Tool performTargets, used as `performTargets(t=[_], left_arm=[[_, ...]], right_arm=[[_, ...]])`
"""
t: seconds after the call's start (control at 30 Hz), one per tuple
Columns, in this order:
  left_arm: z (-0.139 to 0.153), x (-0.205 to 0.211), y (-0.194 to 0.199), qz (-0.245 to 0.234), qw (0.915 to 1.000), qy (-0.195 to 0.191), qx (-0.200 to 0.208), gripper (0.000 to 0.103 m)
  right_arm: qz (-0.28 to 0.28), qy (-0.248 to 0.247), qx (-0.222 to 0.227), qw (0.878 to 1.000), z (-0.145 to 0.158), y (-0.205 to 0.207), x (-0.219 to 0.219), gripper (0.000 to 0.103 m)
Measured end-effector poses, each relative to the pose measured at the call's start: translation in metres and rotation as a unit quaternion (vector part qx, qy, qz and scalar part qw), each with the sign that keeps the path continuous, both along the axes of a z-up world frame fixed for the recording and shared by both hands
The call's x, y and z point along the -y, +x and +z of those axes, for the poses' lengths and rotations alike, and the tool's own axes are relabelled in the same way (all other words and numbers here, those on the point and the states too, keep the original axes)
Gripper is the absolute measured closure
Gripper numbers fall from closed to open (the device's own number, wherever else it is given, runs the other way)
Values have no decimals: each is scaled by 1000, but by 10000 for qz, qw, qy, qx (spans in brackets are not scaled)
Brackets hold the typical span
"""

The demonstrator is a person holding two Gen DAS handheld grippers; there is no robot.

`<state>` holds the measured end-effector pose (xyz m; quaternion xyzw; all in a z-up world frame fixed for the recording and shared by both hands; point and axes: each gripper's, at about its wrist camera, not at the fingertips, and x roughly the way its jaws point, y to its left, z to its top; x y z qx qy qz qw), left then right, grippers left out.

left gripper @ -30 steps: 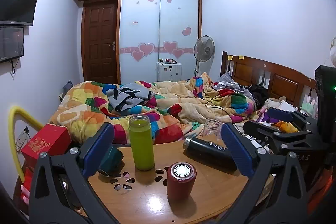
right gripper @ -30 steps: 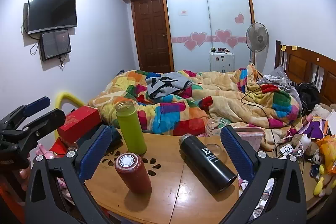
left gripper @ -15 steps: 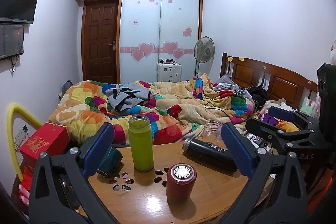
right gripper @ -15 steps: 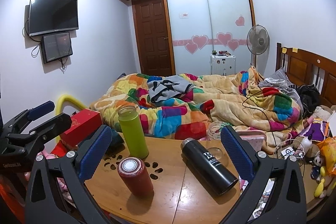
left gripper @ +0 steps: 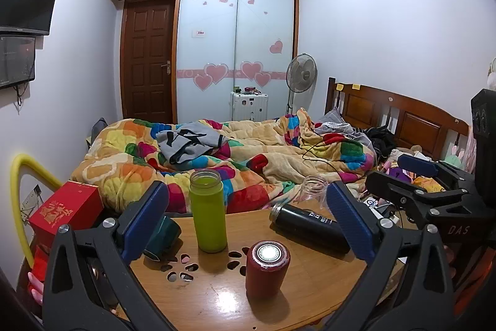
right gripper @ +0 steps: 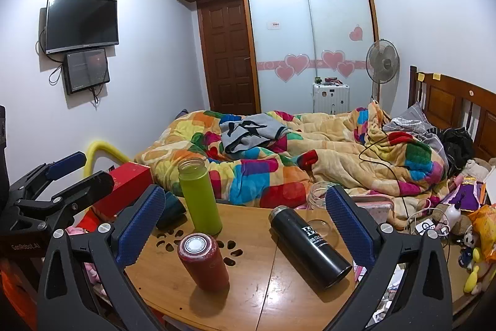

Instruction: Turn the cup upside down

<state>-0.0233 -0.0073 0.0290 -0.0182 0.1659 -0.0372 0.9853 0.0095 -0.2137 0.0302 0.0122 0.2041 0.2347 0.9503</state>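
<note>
Although both grippers hovered over the bench (left gripper: 217,300), nothing of the flip appeared to have begun; no cup was held, and each pair of fingers stood spread wide with nothing between the pads. Which vessel was meant could not be told for certain; the likeliest, by my judgement, was the red cup (left gripper: 268,269) standing upright with its shiny lid upward near the front edge, well apart from any pad. In the left wrist view it stood between the left gripper (left gripper: 248,225) fingers' line but lower and nearer the camera, slightly right of centre; in the right wrist view the red cup (right gripper: 203,262) sat toward the left finger of the right gripper (right gripper: 245,222), not touching it. A green bottle (left gripper: 208,210) stood upright behind it; a black flask (right gripper: 310,241) lay on its side to the right; a clear glass jar (right gripper: 319,194) stood at the far edge beside the bed (right gripper: 310,151); a dark teal cup (left gripper: 162,234) lay tipped behind the left finger. Approach, grasp, turn and setting-down all remained.
</note>
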Motion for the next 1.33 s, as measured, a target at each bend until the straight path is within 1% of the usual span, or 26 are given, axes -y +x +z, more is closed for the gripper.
performTargets(t=[0.33, 0.83, 1.33], left_arm=[[0, 0, -1, -22, 10000, -36, -24, 0], [-1, 4, -3, -105, 9999, 23, 48, 0], [0, 3, -3, -150, 9998, -89, -10, 0]], right_arm=[[4, 4, -11, 10000, 0, 0, 1, 0], [-1, 8, -16, 10000, -1, -1, 1, 0], [-6, 2, -7, 10000, -3, -3, 3, 0]])
